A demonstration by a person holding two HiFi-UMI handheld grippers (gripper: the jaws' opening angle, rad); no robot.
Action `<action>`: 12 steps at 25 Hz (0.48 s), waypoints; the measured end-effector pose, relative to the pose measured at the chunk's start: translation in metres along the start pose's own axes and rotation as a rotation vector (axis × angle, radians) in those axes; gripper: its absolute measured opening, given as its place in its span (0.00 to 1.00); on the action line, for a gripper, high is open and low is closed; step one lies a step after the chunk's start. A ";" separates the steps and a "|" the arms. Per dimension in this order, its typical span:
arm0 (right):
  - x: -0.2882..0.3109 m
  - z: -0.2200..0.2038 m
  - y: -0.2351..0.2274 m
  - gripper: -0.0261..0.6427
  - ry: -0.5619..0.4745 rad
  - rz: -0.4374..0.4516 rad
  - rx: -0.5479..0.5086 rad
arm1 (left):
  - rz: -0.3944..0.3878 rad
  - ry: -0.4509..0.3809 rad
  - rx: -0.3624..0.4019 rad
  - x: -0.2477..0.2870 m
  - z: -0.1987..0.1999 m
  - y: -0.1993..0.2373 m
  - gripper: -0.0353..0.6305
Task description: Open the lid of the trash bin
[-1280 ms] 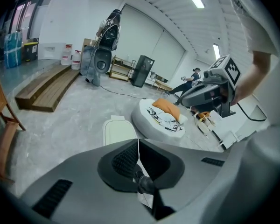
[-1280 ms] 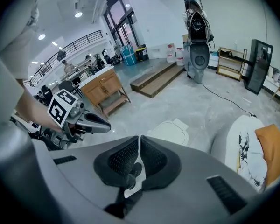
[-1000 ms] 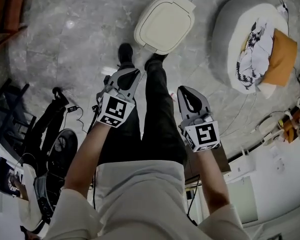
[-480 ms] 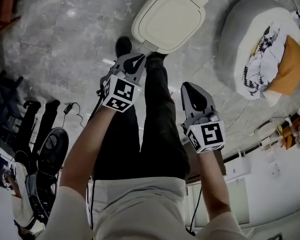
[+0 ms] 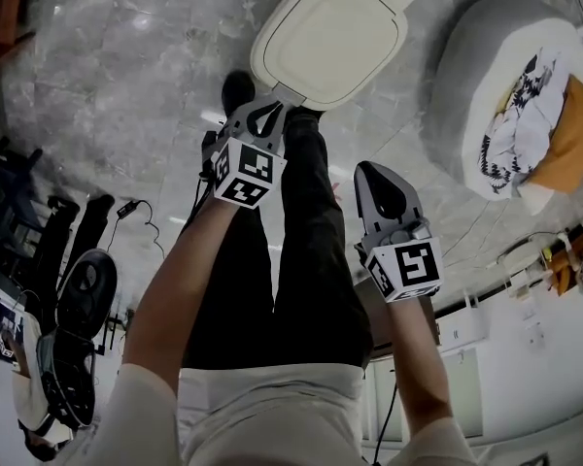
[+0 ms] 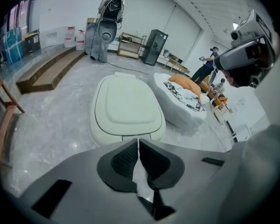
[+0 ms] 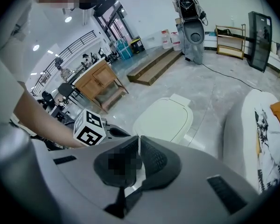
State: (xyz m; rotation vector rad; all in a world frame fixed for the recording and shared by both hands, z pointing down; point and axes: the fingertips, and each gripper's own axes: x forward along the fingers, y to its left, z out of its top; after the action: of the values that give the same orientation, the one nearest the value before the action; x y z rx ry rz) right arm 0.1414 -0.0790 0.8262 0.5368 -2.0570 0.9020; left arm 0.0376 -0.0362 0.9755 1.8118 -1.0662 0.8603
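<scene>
Hovering at the near edge of the trash bin (image 5: 325, 37) (image 6: 126, 107) (image 7: 165, 118): left gripper (image 5: 265, 115) (image 6: 138, 141), grey plastic, ribbed black pads pressed together, empty. Right gripper (image 5: 371, 170) (image 7: 139, 139) likewise closed, well back. Lid cream, smooth, rounded-rectangular, down, on the marbled floor (image 5: 126, 66). The gripper views show the bin's wall, the head view only its top.

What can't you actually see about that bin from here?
- Head view: the closed lid hides everything beneath it.
- Left gripper view: the left gripper blocks the lid's near edge.
- Right gripper view: a mosaic patch covers part of the right gripper.
</scene>
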 end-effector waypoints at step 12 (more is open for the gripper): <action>-0.001 -0.003 -0.012 0.09 -0.001 -0.023 0.008 | 0.073 0.120 -0.020 0.031 -0.017 0.005 0.08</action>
State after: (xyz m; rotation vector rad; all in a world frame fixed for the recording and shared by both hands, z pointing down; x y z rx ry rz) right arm 0.1515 -0.0843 0.8318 0.5648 -2.0449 0.8972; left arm 0.0432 -0.0322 1.0106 1.6917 -1.0661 0.9862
